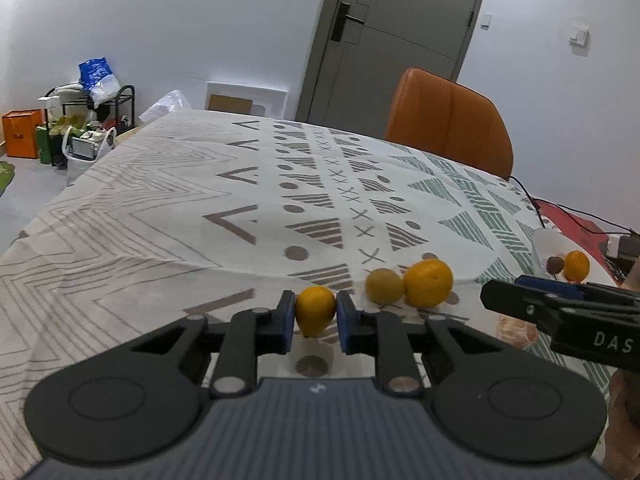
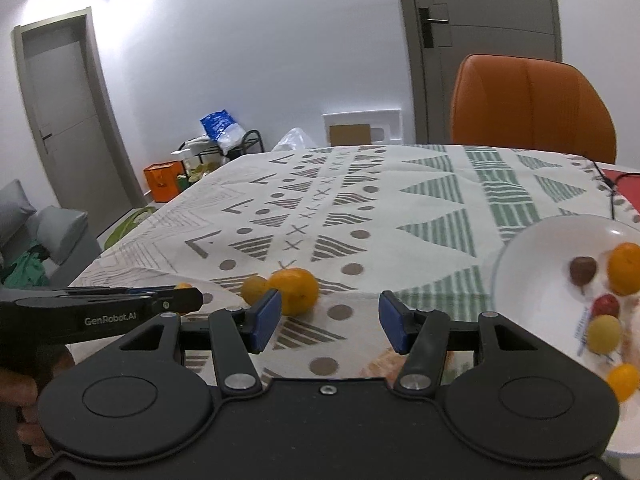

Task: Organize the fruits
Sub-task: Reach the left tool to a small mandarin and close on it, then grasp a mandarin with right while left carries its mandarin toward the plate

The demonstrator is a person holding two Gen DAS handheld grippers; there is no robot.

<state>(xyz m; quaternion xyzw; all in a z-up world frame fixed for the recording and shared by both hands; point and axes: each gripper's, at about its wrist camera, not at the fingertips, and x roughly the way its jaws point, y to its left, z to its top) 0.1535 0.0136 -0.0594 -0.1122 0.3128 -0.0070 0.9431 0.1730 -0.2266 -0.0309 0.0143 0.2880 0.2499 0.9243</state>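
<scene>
My left gripper (image 1: 316, 314) has its blue pads pinched tight on a small orange fruit (image 1: 315, 309), low over the patterned tablecloth (image 1: 160, 216). Just to its right on the cloth I've got a yellowish fruit (image 1: 385, 286) touching a bigger orange (image 1: 428, 283). My right gripper (image 2: 328, 320) hangs with its jaws apart and nothing between them, that same pair of fruits just beyond its left pad. Off to the right sits the white bowl (image 2: 532, 264), already holding an orange, a brown fruit, a red one, a yellow one and another small orange one. An orange chair (image 2: 532, 108) stands behind the table.
</scene>
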